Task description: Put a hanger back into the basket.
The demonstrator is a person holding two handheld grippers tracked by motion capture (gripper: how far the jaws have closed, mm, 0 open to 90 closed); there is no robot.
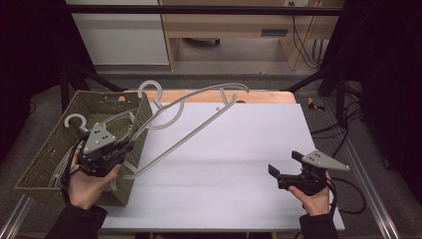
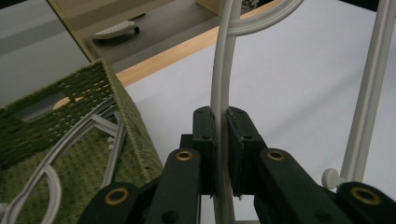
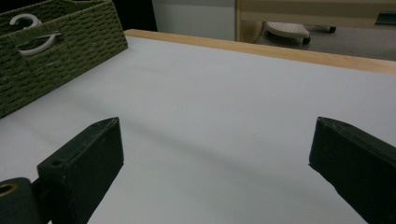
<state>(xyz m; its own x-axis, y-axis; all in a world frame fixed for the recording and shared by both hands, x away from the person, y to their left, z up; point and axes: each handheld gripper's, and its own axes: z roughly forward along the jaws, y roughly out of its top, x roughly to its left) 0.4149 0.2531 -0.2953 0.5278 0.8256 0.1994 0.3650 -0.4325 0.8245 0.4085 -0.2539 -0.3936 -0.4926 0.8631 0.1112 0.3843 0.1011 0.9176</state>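
Observation:
A grey plastic hanger (image 1: 199,127) slants up from the basket over the white table top, and two hooks show near its far end. I cannot tell whether a second hanger hangs tangled with it. My left gripper (image 1: 130,144) is above the basket's right wall, shut on the hanger. In the left gripper view the pads of that gripper (image 2: 220,122) pinch a thin curved bar of the hanger (image 2: 223,70). My right gripper (image 1: 285,163) rests low at the table's right front, jaws wide apart. Nothing is between the jaws of that gripper (image 3: 217,149) in the right gripper view.
A green woven basket (image 1: 50,154) stands at the table's left edge, with more grey hangers (image 1: 74,119) inside. The left gripper view shows its wall (image 2: 126,116), and the right gripper view shows it at the upper left (image 3: 70,51). A wooden strip (image 1: 263,96) borders the far side.

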